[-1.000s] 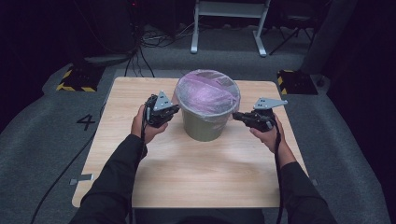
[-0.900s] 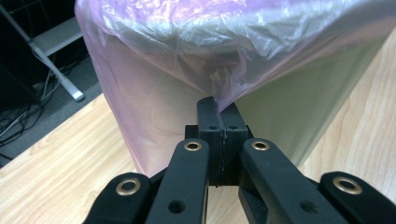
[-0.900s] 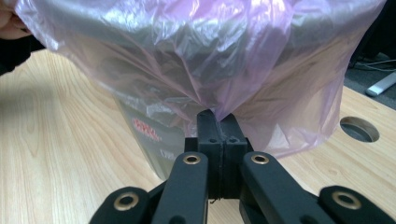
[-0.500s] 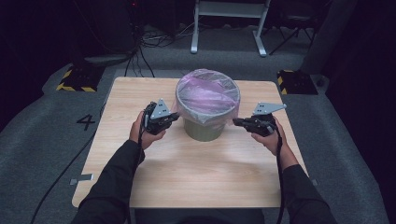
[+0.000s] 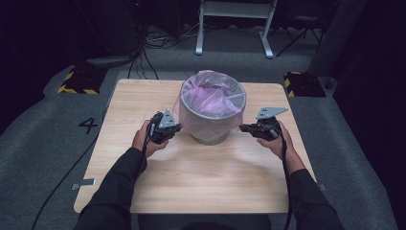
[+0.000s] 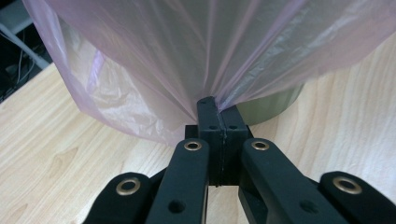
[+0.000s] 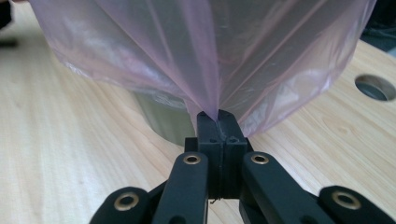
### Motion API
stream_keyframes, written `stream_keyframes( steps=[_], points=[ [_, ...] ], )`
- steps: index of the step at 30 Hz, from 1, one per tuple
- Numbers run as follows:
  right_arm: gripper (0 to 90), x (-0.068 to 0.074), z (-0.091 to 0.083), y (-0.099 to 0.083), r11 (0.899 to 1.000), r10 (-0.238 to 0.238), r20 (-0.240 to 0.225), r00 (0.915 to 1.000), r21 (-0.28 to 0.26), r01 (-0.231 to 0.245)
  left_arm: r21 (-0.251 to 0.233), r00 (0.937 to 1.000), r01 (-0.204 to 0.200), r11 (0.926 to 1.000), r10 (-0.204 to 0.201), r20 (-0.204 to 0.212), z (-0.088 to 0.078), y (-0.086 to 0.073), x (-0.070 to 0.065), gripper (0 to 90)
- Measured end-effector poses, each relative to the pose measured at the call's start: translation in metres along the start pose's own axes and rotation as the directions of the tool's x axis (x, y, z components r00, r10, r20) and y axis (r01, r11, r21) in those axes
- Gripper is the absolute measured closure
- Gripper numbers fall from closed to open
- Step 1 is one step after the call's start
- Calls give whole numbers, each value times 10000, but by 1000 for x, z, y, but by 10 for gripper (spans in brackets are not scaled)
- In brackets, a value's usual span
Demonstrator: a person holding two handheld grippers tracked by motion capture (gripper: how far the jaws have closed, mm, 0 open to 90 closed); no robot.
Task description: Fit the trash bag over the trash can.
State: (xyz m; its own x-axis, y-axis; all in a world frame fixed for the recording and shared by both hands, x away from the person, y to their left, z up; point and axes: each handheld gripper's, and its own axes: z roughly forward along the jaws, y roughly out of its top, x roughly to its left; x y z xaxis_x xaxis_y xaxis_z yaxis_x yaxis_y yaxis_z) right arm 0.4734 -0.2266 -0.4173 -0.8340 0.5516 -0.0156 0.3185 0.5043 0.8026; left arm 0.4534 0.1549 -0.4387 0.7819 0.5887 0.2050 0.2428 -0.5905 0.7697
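I have the grey waste bin (image 5: 210,127) standing upright near the middle of the wooden table (image 5: 210,191), lined with a pink bin liner (image 5: 210,96) whose overhang is folded down outside the rim. My left gripper (image 5: 178,127) sits just beside the bin's left flank and my right gripper (image 5: 242,128) just beside its right flank, so the bin lies between them and each points inward at it. In the left gripper view the jaws are pressed together on a gathered pinch of the liner's skirt (image 6: 205,70), the film fanning up and away from the tips; the right gripper view shows the same, jaws clamped on a pleat of liner (image 7: 210,65). Both pinches sit low on the overhang. I judge the next move turns on pulling evenly, since neither hand is nearer
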Motion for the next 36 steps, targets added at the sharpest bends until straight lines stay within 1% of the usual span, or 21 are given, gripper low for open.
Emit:
stream_keyframes(
  steps=[1,2,3,6,7,10,14,16,18,20,24,26,27,34,36],
  points=[
    [900,-1,2,-1,9999,52,62,10000,98,-53,101,10000,-2,9999,3,-89,2,-1,0,900],
    [900,-2,4,-1,9998,65,123,9999,162,-66,66,9999,102,9999,-102,-68,4,-2,1,900],
    [900,-3,5,-1,9998,107,169,9998,182,-110,185,9999,70,9998,-68,-74,5,-2,2,900],
    [900,-5,8,-1,9995,246,360,9990,200,-254,268,9997,82,9996,-76,-212,11,-3,2,900],
    [900,-6,9,-1,9994,285,433,9987,170,-293,366,9996,50,9993,-40,-284,13,-4,3,900],
    [900,-10,14,-1,9986,465,630,9969,229,-480,462,9989,207,9987,-186,-442,18,-6,4,900],
    [900,-11,17,0,9981,595,797,9950,126,-607,295,9982,359,9989,-344,-484,19,-6,6,897],
    [900,-11,18,1,9979,643,806,9947,68,-650,245,9981,364,9990,-351,-509,19,-7,6,897],
    [900,-11,20,1,9975,686,840,9941,103,-697,354,9984,326,9988,-309,-478,20,-7,6,898],
    [900,-12,22,0,9976,666,874,9939,142,-681,455,9981,395,9982,-373,-482,21,-8,6,898],
    [900,-14,24,-1,9965,773,899,9929,261,-799,628,9986,295,9976,-266,-456,25,-8,6,898],
    [900,-15,25,-2,9959,816,898,9926,307,-847,678,9986,359,9971,-331,-422,28,-9,6,898],
    [900,-16,26,-2,9958,820,894,9926,345,-854,701,9986,331,9970,-301,-424,29,-9,6,897],
    [900,-17,30,-3,9949,882,941,9917,410,-923,716,9986,383,9967,-357,-383,33,-9,6,896],
    [900,-17,31,-3,9948,871,953,9916,445,-917,693,9982,495,9964,-470,-376,33,-10,6,896]
  ],
)
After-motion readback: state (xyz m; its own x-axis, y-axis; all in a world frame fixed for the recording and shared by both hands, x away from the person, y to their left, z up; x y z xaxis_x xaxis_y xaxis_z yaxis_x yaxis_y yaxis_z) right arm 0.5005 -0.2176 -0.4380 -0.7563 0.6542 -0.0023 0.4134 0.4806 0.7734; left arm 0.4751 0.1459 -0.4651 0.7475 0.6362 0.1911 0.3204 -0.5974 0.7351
